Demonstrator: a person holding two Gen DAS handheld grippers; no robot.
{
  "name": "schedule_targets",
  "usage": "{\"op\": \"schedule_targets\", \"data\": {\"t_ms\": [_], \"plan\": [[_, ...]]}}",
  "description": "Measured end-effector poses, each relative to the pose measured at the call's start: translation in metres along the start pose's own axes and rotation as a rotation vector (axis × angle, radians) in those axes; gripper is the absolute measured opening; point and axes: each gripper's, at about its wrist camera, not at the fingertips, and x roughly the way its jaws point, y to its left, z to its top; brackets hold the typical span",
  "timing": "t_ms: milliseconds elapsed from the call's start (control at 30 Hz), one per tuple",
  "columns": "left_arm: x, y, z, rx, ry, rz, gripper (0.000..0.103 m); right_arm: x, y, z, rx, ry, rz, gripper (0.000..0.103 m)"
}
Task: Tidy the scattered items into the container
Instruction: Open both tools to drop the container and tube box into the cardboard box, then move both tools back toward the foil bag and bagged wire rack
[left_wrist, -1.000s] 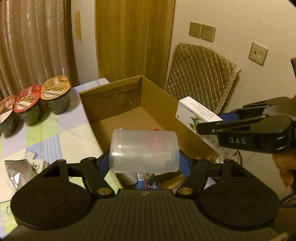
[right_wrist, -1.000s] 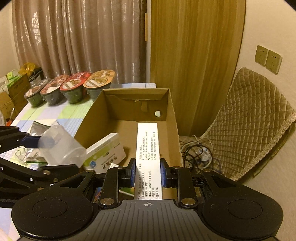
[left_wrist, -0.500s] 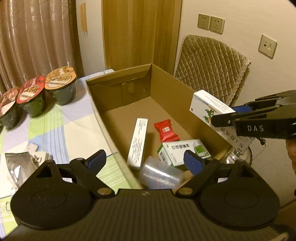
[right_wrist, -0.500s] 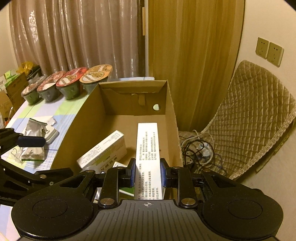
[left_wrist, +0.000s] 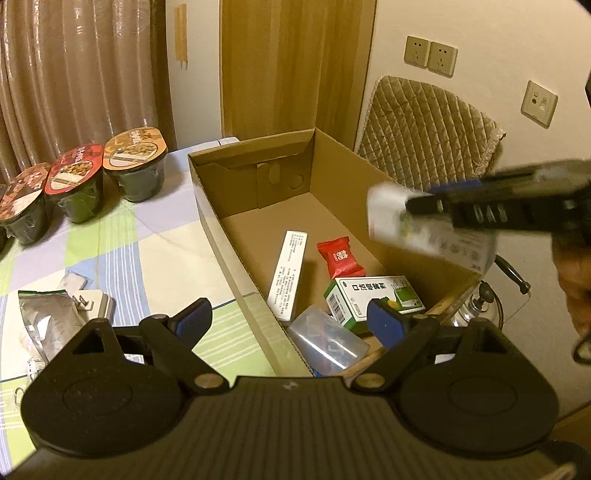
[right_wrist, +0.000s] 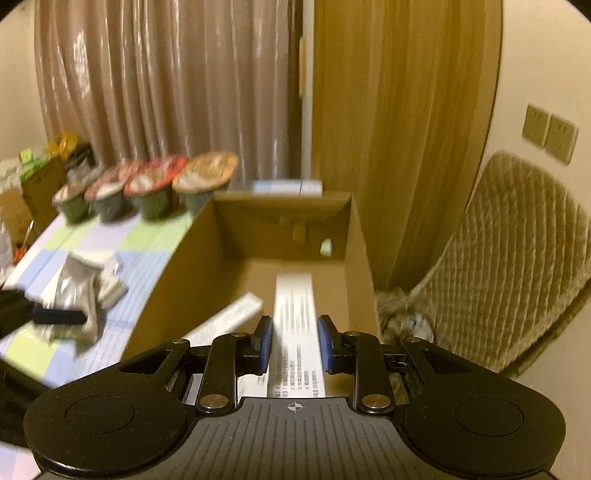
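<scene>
While the left gripper (left_wrist: 290, 318) hangs wide open above the cardboard box (left_wrist: 236, 236), the right gripper (right_wrist: 294, 344) clamps a white carton (right_wrist: 295, 325) level between its jaws.

Along the far edge of my table sit lidded instant-noodle bowls: an orange-lidded one (left_wrist: 135, 164), a red-lidded one (left_wrist: 75, 182) just beside it, and a darker one (left_wrist: 22, 206) at the left. They stand on a checked tablecloth (left_wrist: 122, 251) in green, lilac and cream. Behind them hangs a shiny pleated curtain (left_wrist: 74, 74), and beside it I see a wooden door (left_wrist: 291, 66). On the cream wall are two sockets (left_wrist: 430, 55) side by side and a separate wall plate (left_wrist: 538, 103). Below them a chair with a quilted cover (left_wrist: 428, 129) stands against the wall. From my right camera, a blurred yellow bag (right_wrist: 62, 142) lies at the table's far left end.
</scene>
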Motion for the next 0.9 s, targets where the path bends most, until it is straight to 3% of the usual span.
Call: {"op": "schedule_targets", "data": {"t_ms": [33,100,167,533,900], "plan": [[-0.001,0.001,0.0,0.0,0.0,0.001,0.088,0.001,-0.001,0.003,0.007,-0.009,-0.006,0.031],[-0.002,0.003,-0.001,-0.001,-0.001,0.003,0.088,-0.001,-0.004,0.006,0.041,-0.04,-0.01,0.102],[-0.004,0.006,-0.001,-0.007,-0.001,0.007,0.088,-0.008,-0.006,0.007,0.053,-0.086,0.001,0.102],[-0.017,0.024,-0.022,-0.044,0.021,0.03,0.088,-0.028,-0.003,-0.014,0.083,-0.041,-0.01,0.102],[-0.061,0.069,-0.061,-0.12,0.024,0.11,0.088,-0.053,0.048,-0.015,0.042,-0.043,0.065,0.102]]}}
